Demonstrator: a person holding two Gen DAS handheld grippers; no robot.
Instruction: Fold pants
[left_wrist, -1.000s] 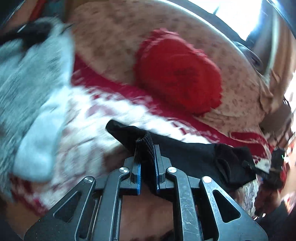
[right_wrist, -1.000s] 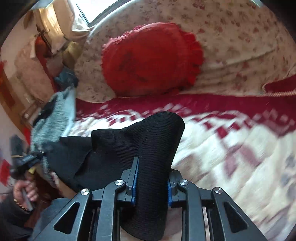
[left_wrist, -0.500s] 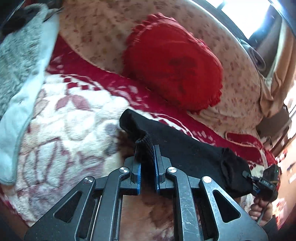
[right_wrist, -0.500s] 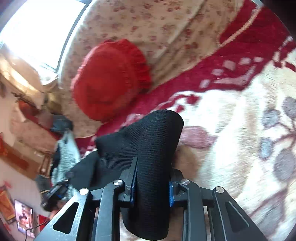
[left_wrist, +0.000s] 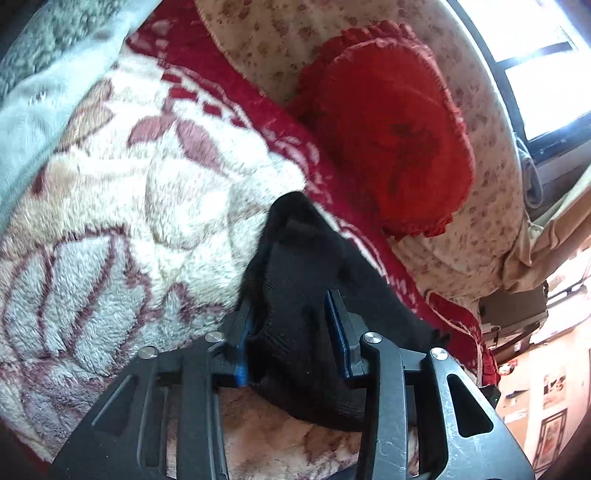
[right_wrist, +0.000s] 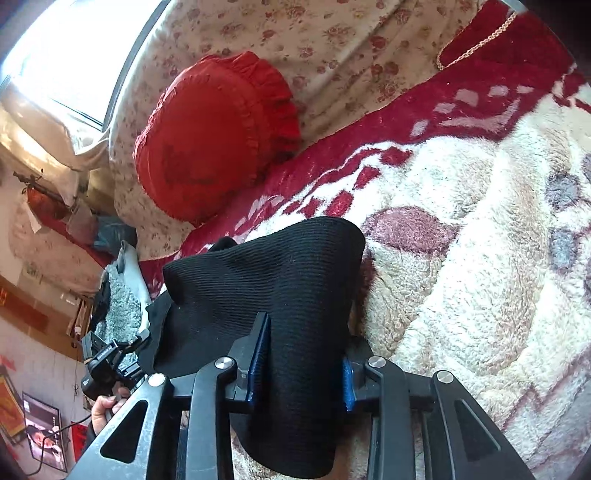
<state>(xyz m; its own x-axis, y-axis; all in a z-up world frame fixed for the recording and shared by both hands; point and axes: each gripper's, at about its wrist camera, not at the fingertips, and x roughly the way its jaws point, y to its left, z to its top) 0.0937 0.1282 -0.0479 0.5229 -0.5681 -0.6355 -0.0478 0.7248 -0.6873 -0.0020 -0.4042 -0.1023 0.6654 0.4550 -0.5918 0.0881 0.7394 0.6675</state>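
Here the pants (left_wrist: 306, 295) are a black ribbed knit, soft and limp, lying bunched on the blanket (left_wrist: 122, 206) at the near edge of the bed, with one end in each gripper. They look light and stretchy, with no stiffness of their own, so they will sag and crease wherever they are not held up. The knit is matte and probably clings to the fleece under it, which should keep it from sliding once laid flat.

The left gripper (left_wrist: 293, 328) has its jaws opening, with a fold of the pants between them; the right-hand blue pad stands clear of the cloth, so the hold looks released. The right gripper (right_wrist: 301, 354) is also opening its jaws, yet a thick bundle of the pants (right_wrist: 280, 291) fills the gap from pad to pad, so the cloth is probably barely clamped.

The best places to take hold are likely the outer edges or the hem, where the layers are thin and a pinch catches them all.

The blanket is a deep cream plush with a dark red leaf pattern. Behind it a round red cushion (left_wrist: 391, 136) with a frilled rim leans on flowered fabric.
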